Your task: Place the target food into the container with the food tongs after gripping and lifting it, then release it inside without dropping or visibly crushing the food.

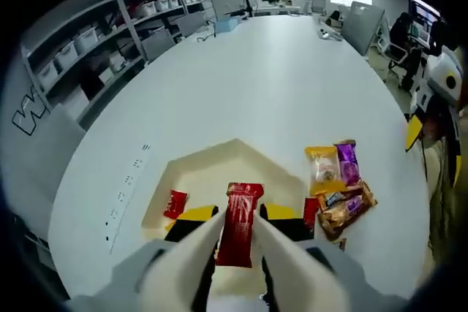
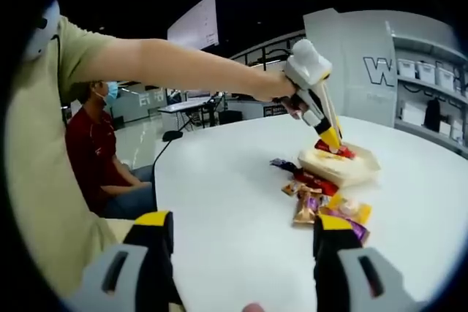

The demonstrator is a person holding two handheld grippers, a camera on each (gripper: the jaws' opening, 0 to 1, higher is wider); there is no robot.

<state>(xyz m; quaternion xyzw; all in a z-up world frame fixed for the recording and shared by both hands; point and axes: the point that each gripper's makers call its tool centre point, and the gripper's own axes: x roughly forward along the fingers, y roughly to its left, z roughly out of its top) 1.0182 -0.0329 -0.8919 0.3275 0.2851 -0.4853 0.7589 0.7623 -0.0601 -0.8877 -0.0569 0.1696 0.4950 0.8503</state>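
Two white jaws of the left gripper [image 1: 235,233] pinch a long red snack packet [image 1: 240,223] between them, and the packet hangs directly over the beige container [image 1: 219,162], which serves here as the landmark. In the left gripper view a smaller red packet [image 1: 175,204] lies inside the container near its left wall. Just beside the container's right wall sits a loose pile of wrapped snacks [image 1: 338,189]: an orange-yellow packet [image 1: 324,169], a purple one [image 1: 347,162] touching it, and a brown, crinkled one [image 1: 346,210] nearest the camera. All of this rests on a broad white table [image 1: 270,85]. Well beyond the container's far left, grey shelves [image 1: 110,42] carry white bins.

In the right gripper view the left gripper [image 2: 330,137] appears from the side, held in a person's hand [image 2: 281,87] at the end of a bare arm; its yellow-tipped jaws point down into the container [image 2: 341,166] with the red packet [image 2: 335,150] at their tips, against the container's rim. The snack pile [image 2: 322,202] spreads from the container toward the camera. The right gripper [image 2: 238,246] hovers low over the table [image 2: 234,202], well apart from the container, its yellow-and-black jaws spread wide with nothing between them. A person in a red top [image 2: 95,158] sits far to the container's left, beyond the table edge.
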